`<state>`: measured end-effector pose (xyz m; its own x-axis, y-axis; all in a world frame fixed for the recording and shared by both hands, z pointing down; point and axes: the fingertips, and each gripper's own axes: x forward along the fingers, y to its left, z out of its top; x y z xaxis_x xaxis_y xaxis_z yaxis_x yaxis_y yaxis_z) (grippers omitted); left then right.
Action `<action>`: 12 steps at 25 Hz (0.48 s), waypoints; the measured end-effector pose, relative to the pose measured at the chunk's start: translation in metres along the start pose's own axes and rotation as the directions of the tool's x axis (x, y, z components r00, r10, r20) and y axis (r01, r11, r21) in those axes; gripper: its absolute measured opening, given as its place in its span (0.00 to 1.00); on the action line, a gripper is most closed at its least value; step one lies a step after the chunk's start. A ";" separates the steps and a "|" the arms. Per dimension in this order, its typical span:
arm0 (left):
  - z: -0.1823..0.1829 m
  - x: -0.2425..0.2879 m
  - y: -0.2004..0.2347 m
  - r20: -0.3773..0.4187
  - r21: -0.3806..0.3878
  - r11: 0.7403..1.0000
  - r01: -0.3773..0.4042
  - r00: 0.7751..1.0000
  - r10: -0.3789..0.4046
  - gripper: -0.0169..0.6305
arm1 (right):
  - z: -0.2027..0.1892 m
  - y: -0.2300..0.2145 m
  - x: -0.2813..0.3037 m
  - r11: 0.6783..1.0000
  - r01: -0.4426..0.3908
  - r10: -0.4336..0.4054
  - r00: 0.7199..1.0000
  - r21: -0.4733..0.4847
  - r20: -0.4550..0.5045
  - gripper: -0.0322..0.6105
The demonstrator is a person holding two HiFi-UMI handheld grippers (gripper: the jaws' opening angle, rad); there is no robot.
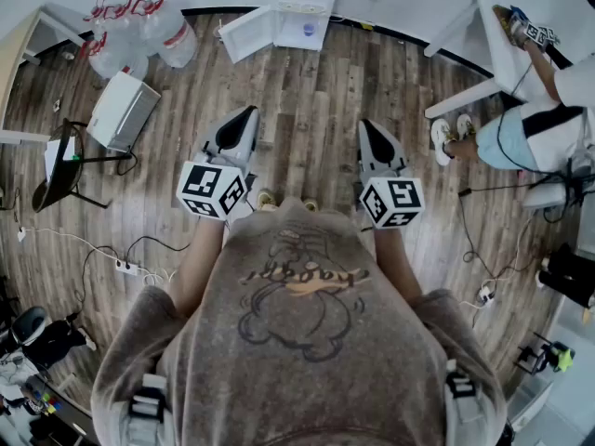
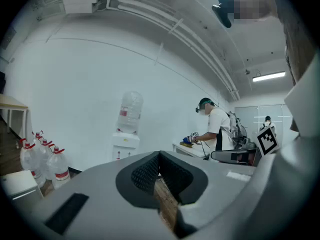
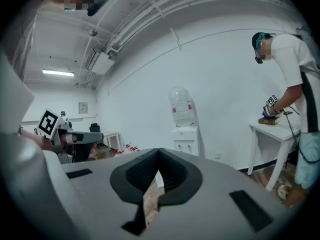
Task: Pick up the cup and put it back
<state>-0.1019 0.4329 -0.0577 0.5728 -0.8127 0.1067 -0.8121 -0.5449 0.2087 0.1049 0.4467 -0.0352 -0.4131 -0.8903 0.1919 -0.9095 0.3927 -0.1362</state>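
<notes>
We cannot tell where the cup is from any view. Our left gripper [image 1: 247,114] and right gripper [image 1: 366,125] hang side by side above the wooden floor [image 1: 307,91]. Each has its jaws pressed together on nothing and points toward the water dispenser [image 1: 302,7].

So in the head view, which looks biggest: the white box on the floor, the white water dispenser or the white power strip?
1-2. The white box on the floor and the white water dispenser look about alike. The dispenser is farther away and seen from above, so I won't rank them.
3. The white power strip looks smallest.
</notes>
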 end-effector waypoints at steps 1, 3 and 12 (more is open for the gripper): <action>0.000 0.000 -0.001 0.001 0.000 1.000 0.001 1.000 -0.001 0.03 | -0.001 0.000 0.000 1.000 -0.003 0.003 1.000 0.004 0.002 0.05; 0.000 -0.001 -0.003 0.003 0.001 1.000 0.004 1.000 -0.004 0.03 | -0.001 0.002 -0.002 1.000 -0.007 0.007 1.000 0.009 0.004 0.05; -0.003 0.002 -0.027 -0.003 0.007 1.000 0.002 1.000 -0.002 0.03 | -0.005 -0.003 -0.017 0.998 -0.054 0.054 0.998 0.018 -0.009 0.05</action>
<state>-0.0785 0.4465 -0.0606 0.5750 -0.8108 0.1092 -0.8115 -0.5483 0.2022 0.1138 0.4618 -0.0329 -0.4620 -0.8657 0.1928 -0.8850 0.4359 -0.1637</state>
